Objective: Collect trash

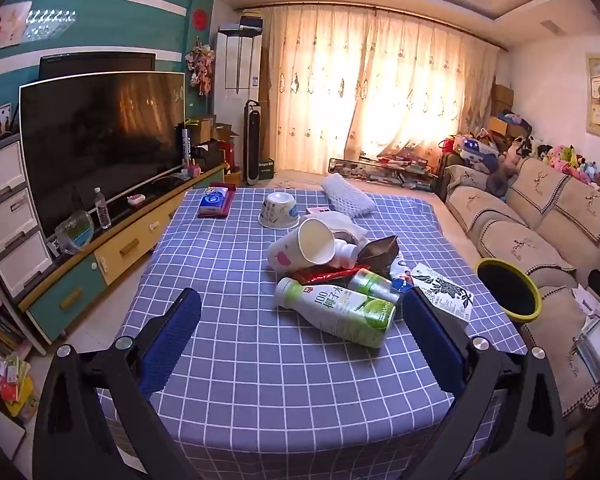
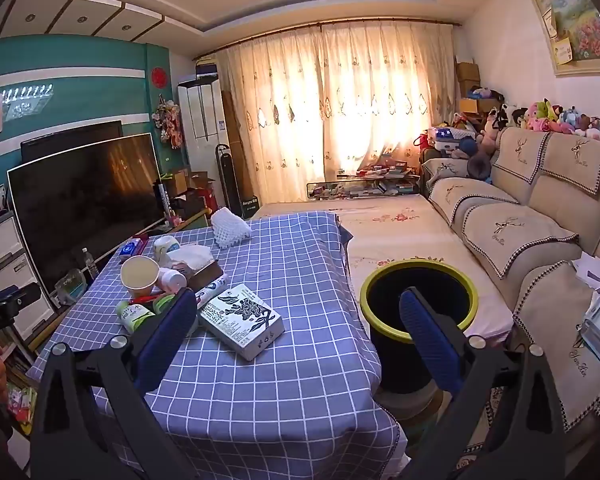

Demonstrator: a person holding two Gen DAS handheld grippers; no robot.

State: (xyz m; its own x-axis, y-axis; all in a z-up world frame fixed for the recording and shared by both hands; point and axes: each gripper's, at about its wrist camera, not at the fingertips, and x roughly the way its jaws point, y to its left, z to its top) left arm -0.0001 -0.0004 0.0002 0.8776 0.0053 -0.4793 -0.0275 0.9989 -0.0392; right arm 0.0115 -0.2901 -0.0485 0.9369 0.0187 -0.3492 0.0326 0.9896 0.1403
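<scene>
My left gripper (image 1: pixel 300 320) is spread wide and holds nothing, its blue pads flanking a lying bottle (image 1: pixel 336 312) at the near edge of the trash heap on the checked table (image 1: pixel 228 360); behind the bottle lie a second bottle (image 1: pixel 374 285), a red wrapper (image 1: pixel 324 275), a tipped paper cup (image 1: pixel 302 250) and, to the right, a carton (image 1: pixel 446 294). My right gripper (image 2: pixel 300 320) is likewise wide open and empty, above the table's near right corner, with the carton (image 2: pixel 242 320) between its pads and the black, yellow-rimmed bin (image 2: pixel 404 360) on the floor just beside the table, before the sofa (image 2: pixel 540 248).
</scene>
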